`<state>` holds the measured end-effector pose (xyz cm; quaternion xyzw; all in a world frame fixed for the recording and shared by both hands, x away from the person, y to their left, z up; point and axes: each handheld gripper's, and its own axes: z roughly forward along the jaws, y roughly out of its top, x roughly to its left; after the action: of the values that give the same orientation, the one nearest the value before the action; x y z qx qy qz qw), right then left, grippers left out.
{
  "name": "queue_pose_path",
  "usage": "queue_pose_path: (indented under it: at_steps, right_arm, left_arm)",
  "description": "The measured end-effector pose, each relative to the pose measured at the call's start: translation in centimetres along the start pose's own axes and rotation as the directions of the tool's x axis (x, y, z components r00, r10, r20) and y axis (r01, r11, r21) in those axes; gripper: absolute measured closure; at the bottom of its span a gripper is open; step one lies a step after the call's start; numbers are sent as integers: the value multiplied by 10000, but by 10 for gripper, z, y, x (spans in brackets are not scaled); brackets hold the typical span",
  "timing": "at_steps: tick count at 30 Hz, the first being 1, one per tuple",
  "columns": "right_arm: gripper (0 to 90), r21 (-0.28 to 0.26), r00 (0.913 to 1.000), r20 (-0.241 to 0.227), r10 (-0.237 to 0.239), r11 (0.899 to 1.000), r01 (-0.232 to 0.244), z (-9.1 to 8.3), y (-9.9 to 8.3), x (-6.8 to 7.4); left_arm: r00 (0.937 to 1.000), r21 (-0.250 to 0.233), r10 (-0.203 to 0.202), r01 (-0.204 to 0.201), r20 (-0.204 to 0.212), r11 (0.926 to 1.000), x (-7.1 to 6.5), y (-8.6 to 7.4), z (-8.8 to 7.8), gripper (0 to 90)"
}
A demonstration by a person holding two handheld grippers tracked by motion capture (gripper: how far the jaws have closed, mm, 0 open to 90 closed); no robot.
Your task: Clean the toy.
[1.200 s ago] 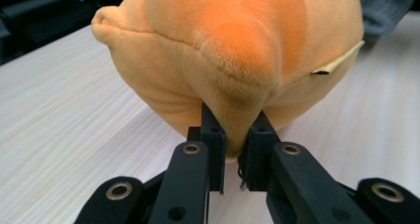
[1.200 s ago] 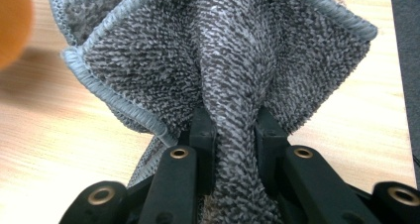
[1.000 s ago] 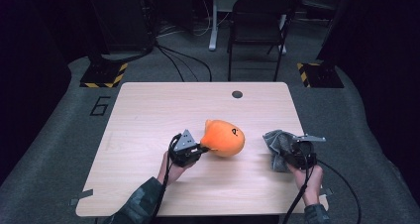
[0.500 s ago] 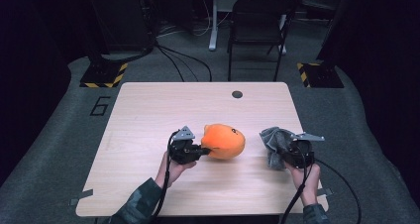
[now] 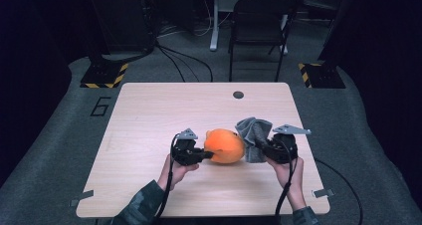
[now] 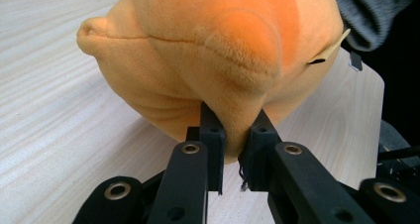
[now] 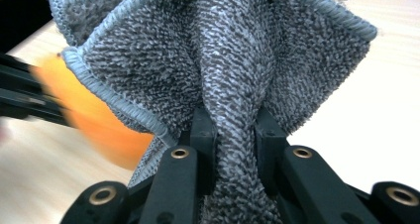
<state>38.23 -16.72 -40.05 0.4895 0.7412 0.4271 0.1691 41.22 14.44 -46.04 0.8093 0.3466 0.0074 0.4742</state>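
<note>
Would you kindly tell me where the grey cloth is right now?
In the high view the cloth is right of centre, clamped in the right tool, against the orange plush.

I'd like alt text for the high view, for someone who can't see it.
A person at a wooden table pinches an orange plush toy with the left tool and holds a bunched grey cloth against it with the right tool.

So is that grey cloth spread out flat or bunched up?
Bunched up. The grey cloth is gathered into folds, pinched at its middle by the right gripper, with its hemmed edges fanning out above the jaws.
</note>
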Motion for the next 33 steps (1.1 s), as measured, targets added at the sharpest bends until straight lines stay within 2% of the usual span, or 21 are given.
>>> queue_pose_path:
  at_steps: [1, 2, 3, 7, 8, 13, 16, 17, 19, 25, 30, 33]
  right_arm:
    - [758, -66, 9998, -206, -8, 10000, 6, 1, 3, 6]
    - [758, -66, 9998, -206, -8, 10000, 6, 1, 3, 6]
    - [757, -34, 9987, -436, -260, 9997, 258, 5, 9, 20]
    - [754, 14, 9954, -844, -452, 9990, 454, 16, 19, 44]
    - [755, 19, 9944, -925, -505, 9987, 509, 18, 20, 47]
    - [754, 244, 9915, -1227, -442, 9986, 475, 41, 27, 65]
    - [750, 297, 9878, -1475, -509, 9980, 559, 48, 25, 72]
    - [750, 399, 9899, -1187, -769, 9958, 821, 55, 19, 77]
    - [751, 584, 9907, -839, -1068, 9920, 1119, 61, 14, 77]
    - [753, 616, 9917, -598, -1140, 9911, 1177, 66, 6, 65]
    - [753, 704, 9908, -466, -1268, 9890, 1299, 69, 3, 60]
    - [752, 757, 9882, -96, -1527, 9853, 1530, 65, 2, 55]
  left_arm:
    - [10000, 9, -49, 49, -14, 10000, 0, -1, 1, 818]
    - [10000, 9, -49, 49, -14, 10000, 0, -1, 1, 818]
    - [9999, 44, -82, 82, -60, 10000, -1, -2, 3, 818]
    - [10000, 165, 1, 0, -96, 9999, -3, -4, 7, 818]
    - [9998, 189, 181, -179, -109, 9997, -3, -5, 8, 818]
    - [9995, 56, 273, -272, -177, 9996, -6, -6, 9, 819]
    - [9998, 67, 152, -151, -127, 9999, -4, -8, 10, 819]
    - [9996, 127, 134, -131, -233, 9998, -5, -10, 12, 820]
    - [9997, 222, 119, -114, -210, 9997, -5, -13, 15, 821]
    - [9997, 256, 221, -218, -108, 9994, -5, -13, 19, 820]
    - [9999, 245, 87, -85, -70, 9997, -4, -15, 21, 820]
    - [9999, 272, 135, -135, 20, 9995, -5, -15, 21, 819]
